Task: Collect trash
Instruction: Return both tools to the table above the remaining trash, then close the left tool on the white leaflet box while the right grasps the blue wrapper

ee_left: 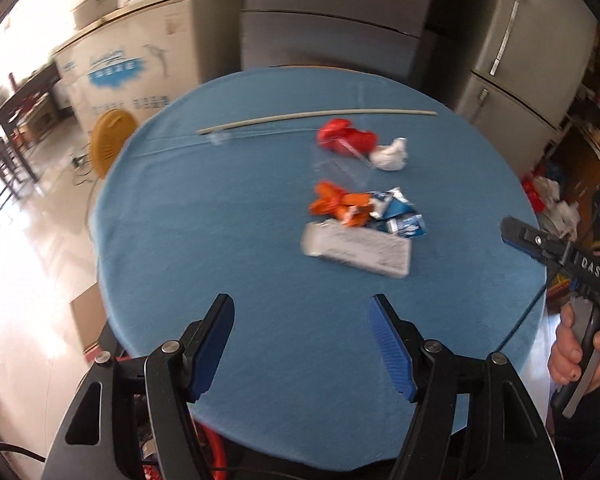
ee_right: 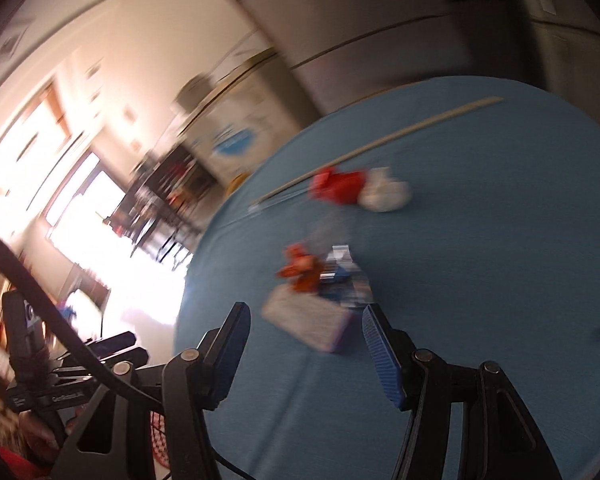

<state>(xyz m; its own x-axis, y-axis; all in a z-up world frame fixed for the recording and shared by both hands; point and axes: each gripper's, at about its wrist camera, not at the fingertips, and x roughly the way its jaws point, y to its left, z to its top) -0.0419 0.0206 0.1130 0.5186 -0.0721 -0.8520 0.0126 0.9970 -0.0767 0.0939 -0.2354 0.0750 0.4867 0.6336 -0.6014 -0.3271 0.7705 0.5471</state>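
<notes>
Trash sits mid-worktop (ee_left: 220, 240): white packet (ee_left: 356, 250), orange wrapper (ee_left: 336, 202), red wrapper (ee_left: 346, 138), tissue wad (ee_left: 390, 154). All likely light, crushable; pinch across crumpled bulk. Left hand-held gripper (ee_left: 302, 348) and right hand-held gripper (ee_right: 304, 354) both released, empty.

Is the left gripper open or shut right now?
Open. In the left wrist view the left gripper has its two blue pads spread well apart, with only the blue tablecloth showing between them.
</notes>
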